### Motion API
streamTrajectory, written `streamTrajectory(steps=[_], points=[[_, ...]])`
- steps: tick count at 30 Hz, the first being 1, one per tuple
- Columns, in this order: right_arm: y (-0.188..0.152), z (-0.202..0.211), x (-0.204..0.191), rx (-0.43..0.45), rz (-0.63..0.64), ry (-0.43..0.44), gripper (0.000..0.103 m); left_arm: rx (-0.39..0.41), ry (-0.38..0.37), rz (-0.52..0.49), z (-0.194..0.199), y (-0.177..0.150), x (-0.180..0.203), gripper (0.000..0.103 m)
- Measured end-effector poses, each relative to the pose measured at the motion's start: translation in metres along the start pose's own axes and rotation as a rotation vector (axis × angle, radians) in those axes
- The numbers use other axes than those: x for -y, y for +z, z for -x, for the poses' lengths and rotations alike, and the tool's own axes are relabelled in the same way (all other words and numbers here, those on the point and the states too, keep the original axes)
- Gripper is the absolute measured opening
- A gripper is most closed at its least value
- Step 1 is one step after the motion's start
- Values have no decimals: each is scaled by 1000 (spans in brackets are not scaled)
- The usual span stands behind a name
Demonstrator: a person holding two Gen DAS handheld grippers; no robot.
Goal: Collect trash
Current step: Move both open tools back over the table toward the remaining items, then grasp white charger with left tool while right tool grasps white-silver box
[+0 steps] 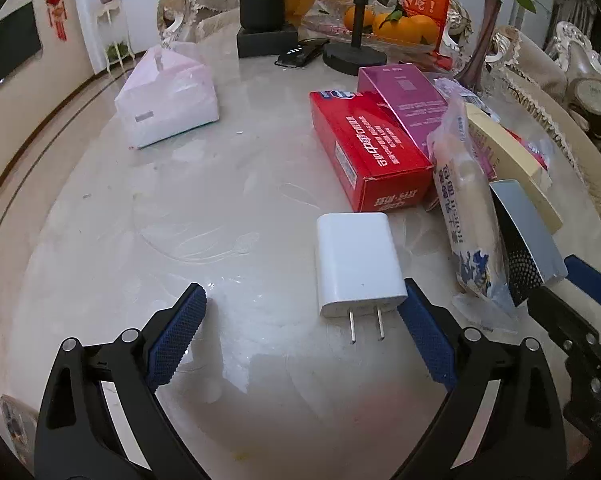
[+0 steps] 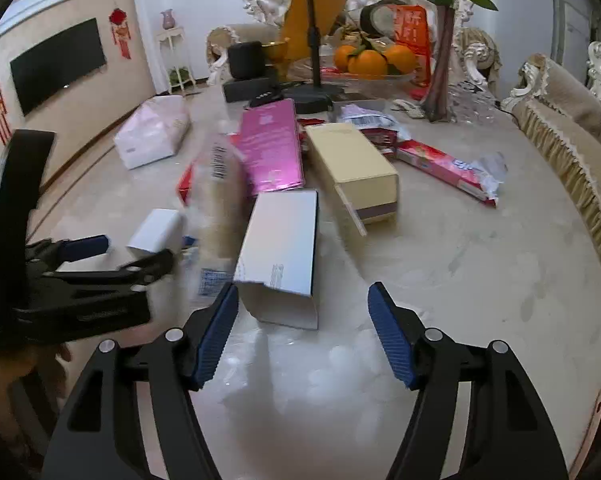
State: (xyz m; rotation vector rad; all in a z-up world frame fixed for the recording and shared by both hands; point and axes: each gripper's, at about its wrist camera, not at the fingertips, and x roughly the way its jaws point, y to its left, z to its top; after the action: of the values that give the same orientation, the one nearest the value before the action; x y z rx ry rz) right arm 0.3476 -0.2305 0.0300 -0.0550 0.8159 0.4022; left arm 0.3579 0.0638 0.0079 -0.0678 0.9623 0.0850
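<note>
Step in hand: you're lining up on the first piece of trash, nothing lifted yet.
Right gripper (image 2: 302, 320): jaws apart and empty, its left pad right at the near open end of the white carton (image 2: 278, 256).
Left gripper (image 1: 302, 320): jaws wide, holding nothing; the white charger (image 1: 356, 266) sits by its right pad, left of the carton.
Carton: lying on the marble table (image 2: 480, 280), snack bag (image 2: 220, 200) leaning just left of it.
Next move: I'd say push forward so both pads straddle the carton, then squeeze.
</note>
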Motion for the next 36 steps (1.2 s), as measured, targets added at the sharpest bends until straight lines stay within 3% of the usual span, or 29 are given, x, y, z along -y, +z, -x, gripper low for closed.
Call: streamTrajectory(steps=[5, 11, 14, 18, 20, 27, 32, 36], points=[[7, -7, -2, -5, 15, 32, 63, -4, 0, -27, -8, 9, 12, 93], [3, 3, 2, -28, -46, 137, 64, -4, 19, -55, -12, 12, 15, 93], [3, 14, 0, 15, -36, 90, 64, 1, 8, -40, -12, 13, 12, 93], [10, 7, -2, 7, -85, 114, 64, -3, 20, -47, -13, 14, 14, 93], [14, 0, -3, 11, -101, 79, 64, -1, 13, -42, -13, 14, 13, 93], [16, -27, 20, -37, -261, 168, 64, -5, 22, -55, -14, 15, 14, 93], [19, -28, 27, -33, -267, 161, 63, -5, 19, -56, -15, 15, 15, 93], [19, -24, 21, -28, -191, 125, 59, 6, -8, -32, -13, 16, 10, 92]])
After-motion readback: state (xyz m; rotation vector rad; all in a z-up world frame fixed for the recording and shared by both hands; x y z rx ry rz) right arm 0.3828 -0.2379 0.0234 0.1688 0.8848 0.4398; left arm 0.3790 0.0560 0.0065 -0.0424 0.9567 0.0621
